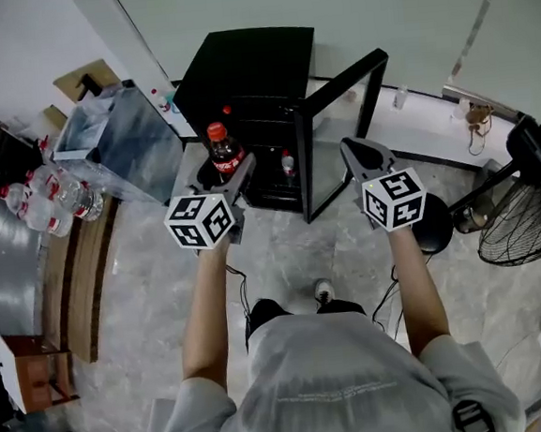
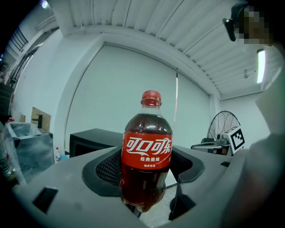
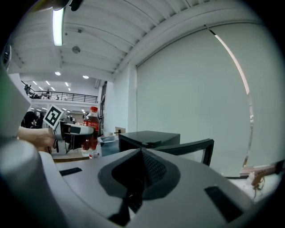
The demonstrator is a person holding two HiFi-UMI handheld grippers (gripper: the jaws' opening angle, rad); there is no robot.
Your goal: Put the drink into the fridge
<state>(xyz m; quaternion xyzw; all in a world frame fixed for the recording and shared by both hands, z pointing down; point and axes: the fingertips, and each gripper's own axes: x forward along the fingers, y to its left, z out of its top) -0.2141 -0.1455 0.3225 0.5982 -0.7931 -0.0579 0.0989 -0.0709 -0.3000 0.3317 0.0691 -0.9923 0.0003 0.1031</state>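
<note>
A cola bottle [image 1: 222, 154] with a red cap and red label stands upright between the jaws of my left gripper [image 1: 225, 177], which is shut on it. In the left gripper view the cola bottle [image 2: 147, 153] fills the middle, with the left gripper [image 2: 147, 178] closed round its lower body. The small black fridge [image 1: 258, 89] stands on the floor just ahead, its glass door [image 1: 343, 129] swung open to the right. A small bottle [image 1: 288, 165] stands inside on a shelf. My right gripper [image 1: 359, 153] is shut and holds nothing, near the open door. The right gripper view shows the right gripper [image 3: 141, 153] and the fridge [image 3: 149, 139] beyond.
A clear plastic bin [image 1: 118, 139] sits left of the fridge, with several water bottles [image 1: 52, 196] on a wooden bench. A standing fan [image 1: 525, 216] and its round base [image 1: 434, 229] are at the right. Cables lie on the tiled floor near my shoe [image 1: 323, 292].
</note>
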